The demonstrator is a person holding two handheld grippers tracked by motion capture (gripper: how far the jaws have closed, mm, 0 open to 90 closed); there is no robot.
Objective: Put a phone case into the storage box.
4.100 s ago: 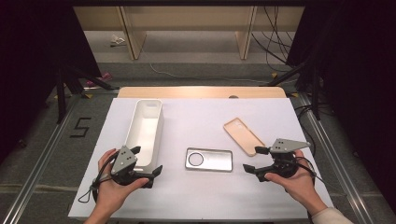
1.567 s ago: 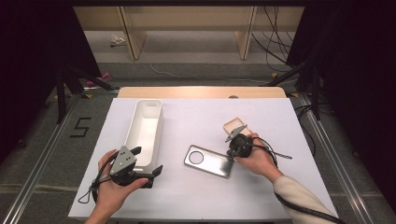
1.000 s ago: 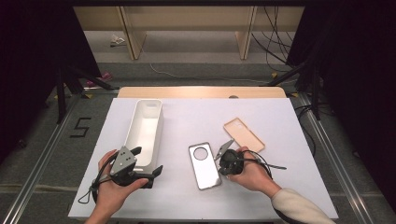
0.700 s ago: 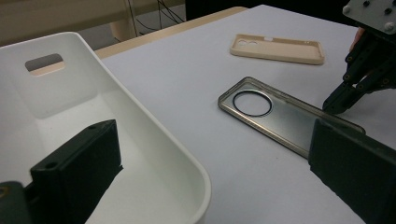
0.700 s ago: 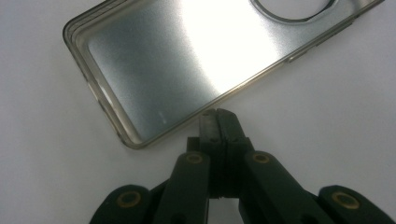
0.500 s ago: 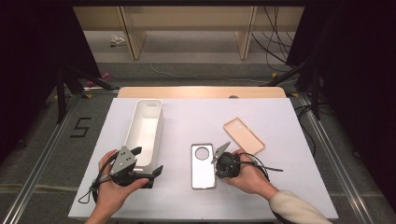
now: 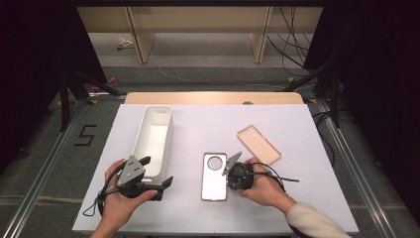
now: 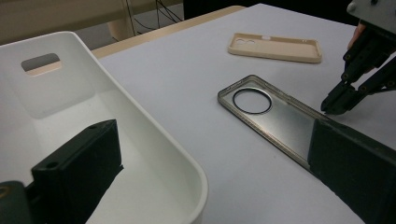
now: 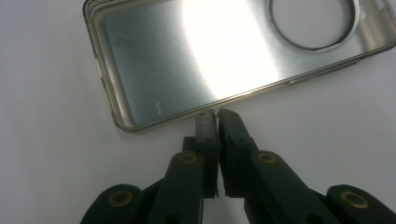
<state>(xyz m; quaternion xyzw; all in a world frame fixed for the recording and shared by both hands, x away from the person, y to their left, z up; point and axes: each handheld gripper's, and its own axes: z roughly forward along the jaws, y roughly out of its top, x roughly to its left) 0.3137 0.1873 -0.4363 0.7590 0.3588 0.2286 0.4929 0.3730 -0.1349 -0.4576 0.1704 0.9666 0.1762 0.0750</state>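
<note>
1. Table [image 7: 297,119]: white, w/ a white bin [image 7: 153,139] at left, empty inside as far as seen.
2. Clear case [image 7: 214,176] lies flat mid-table, lengthwise; tan case [image 7: 259,144] just beyond. Neither's in the bin yet, so prob. most of the job's left.
3. Right gripper [image 9: 215,117]: jaws nearly closed, a sliver apart, tips at the clear case's edge, gripping nothing.
4. Left gripper [image 7: 156,178]: jaws spread, empty, straddling the bin's rim.
5. Writing: a "5" on the floor [image 7: 85,135]; no brands legible.
</note>
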